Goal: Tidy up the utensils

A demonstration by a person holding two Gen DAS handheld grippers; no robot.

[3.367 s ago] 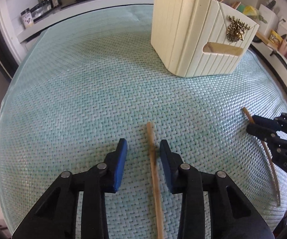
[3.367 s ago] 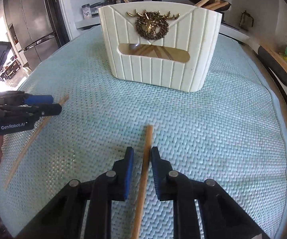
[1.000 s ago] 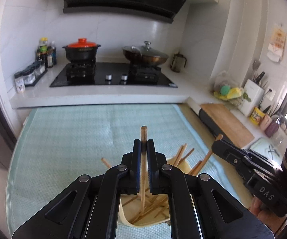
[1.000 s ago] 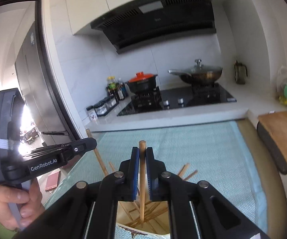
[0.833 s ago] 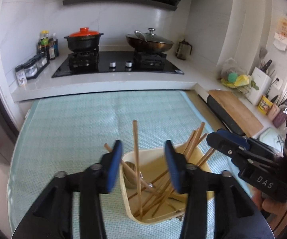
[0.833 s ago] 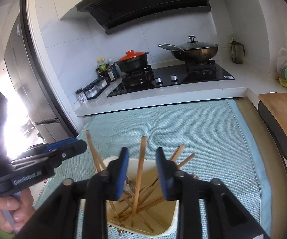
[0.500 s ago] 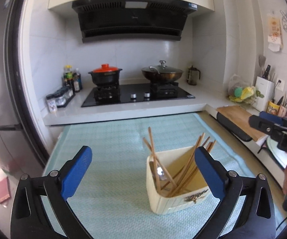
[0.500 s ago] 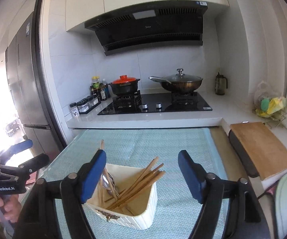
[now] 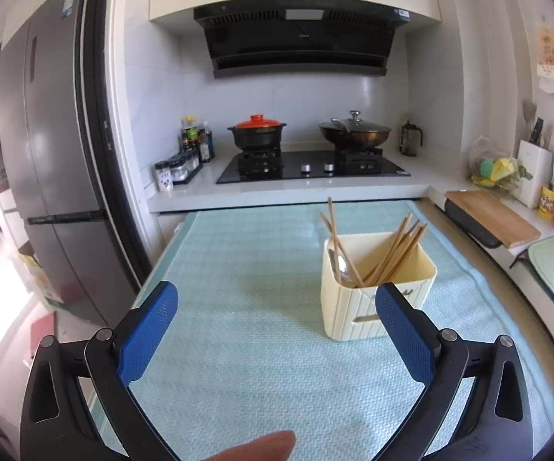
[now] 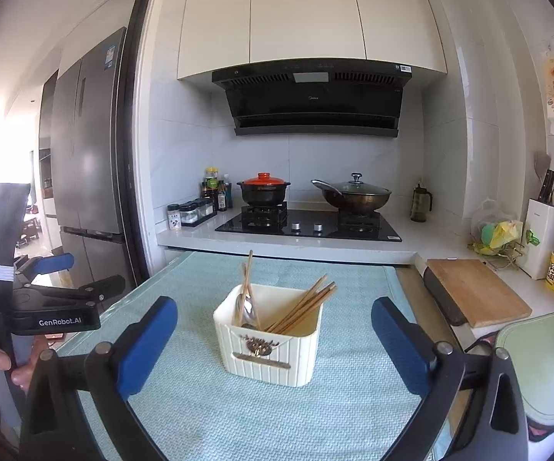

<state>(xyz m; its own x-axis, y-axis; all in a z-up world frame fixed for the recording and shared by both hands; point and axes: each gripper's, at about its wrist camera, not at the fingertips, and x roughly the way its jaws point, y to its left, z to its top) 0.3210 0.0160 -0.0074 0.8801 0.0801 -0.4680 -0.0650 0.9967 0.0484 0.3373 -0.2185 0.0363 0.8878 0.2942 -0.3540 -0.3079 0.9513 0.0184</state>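
Daylight pours in from the left, past the fridge (image 9: pixel 58 176), and blows out to pure white in both views, while the table (image 9: pixel 261 307) and tiled wall (image 10: pixel 184 161) sit evenly bright with only soft shadows. The fisheye bends the fridge and cabinets (image 10: pixel 307 15) hard at the edges, with dark corners. A fingertip (image 9: pixel 261 447) at the left view's bottom is blurred; the rest is sharp.
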